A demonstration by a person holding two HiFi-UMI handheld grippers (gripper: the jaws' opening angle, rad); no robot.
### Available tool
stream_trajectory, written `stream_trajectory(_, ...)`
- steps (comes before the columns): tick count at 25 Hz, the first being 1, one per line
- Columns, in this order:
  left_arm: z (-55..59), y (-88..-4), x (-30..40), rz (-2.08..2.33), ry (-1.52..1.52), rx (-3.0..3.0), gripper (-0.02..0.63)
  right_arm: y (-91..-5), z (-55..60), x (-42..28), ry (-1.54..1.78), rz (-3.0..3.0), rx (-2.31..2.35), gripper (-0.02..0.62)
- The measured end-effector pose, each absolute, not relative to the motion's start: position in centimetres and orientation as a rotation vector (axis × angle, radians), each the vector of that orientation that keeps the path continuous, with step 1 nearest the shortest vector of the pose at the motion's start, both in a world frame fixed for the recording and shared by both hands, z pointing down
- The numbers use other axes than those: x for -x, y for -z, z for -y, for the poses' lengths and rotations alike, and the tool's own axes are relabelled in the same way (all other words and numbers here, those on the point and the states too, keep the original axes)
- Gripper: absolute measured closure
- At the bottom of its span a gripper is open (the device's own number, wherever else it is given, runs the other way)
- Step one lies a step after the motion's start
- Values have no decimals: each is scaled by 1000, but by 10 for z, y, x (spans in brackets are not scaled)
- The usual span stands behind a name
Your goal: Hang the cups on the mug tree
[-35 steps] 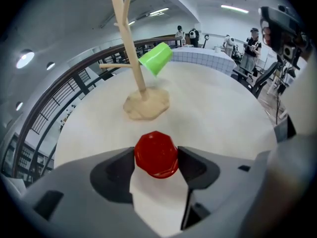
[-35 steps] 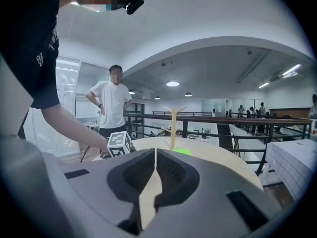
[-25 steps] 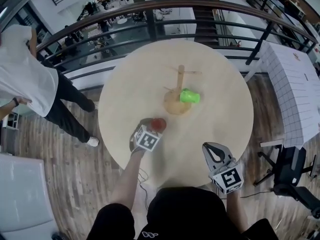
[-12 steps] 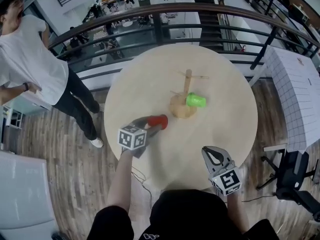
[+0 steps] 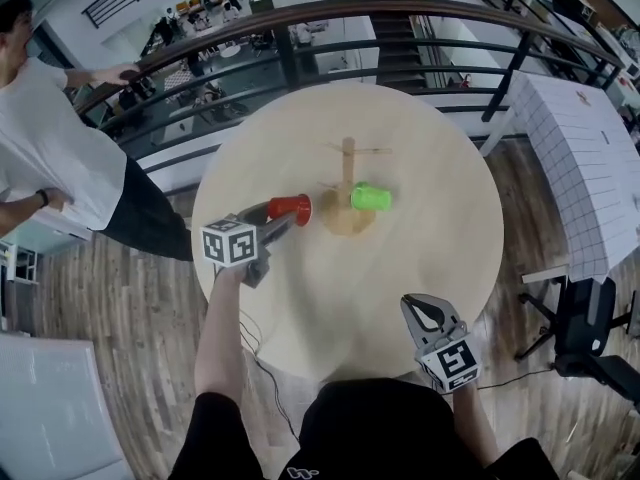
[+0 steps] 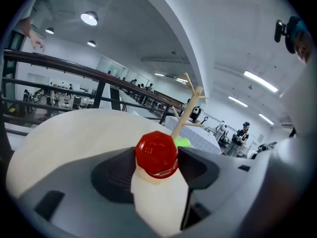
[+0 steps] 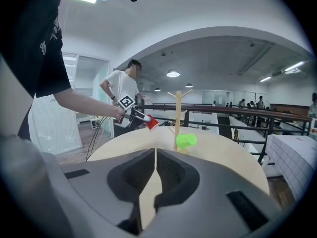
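Observation:
A wooden mug tree (image 5: 348, 164) stands near the middle of the round pale table (image 5: 420, 148). A green cup (image 5: 369, 197) sits on its side low against the post, above the base; it also shows in the right gripper view as the green cup (image 7: 185, 141). My left gripper (image 5: 283, 212) is shut on a red cup (image 5: 291, 208), held above the table just left of the tree. In the left gripper view the red cup (image 6: 157, 153) fills the space between the jaws, the tree (image 6: 184, 115) behind it. My right gripper (image 5: 424, 314) is shut and empty at the table's near edge.
A dark railing (image 5: 300, 28) curves behind the table. A person in a white shirt (image 5: 50, 168) stands at the left by the railing. A table with a white gridded cloth (image 5: 580, 158) and a black chair (image 5: 590, 338) are at the right.
My left gripper has carried the red cup up and to the left, away from me, and turned it sideways. The right gripper has stayed at the near edge.

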State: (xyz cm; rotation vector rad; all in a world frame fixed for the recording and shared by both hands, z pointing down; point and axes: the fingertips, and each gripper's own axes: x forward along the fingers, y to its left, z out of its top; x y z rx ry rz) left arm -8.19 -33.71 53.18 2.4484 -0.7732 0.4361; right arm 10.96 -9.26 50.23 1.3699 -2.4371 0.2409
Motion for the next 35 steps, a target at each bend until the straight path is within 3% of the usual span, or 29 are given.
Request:
stream_trajectory(12, 388, -529, 51, 652, -475, -2441, 345, -513, 91, -130, -314, 2359, -1460, 577)
stream_trajectory(32, 380, -584, -6, 504, -598, -2380, 345, -527, 97, -146, -358, 2309, -1501, 577)
stream_trajectory(35, 380, -585, 2, 533, -588, -2364, 309, -526, 98, -142, -345, 2320, -1487, 577)
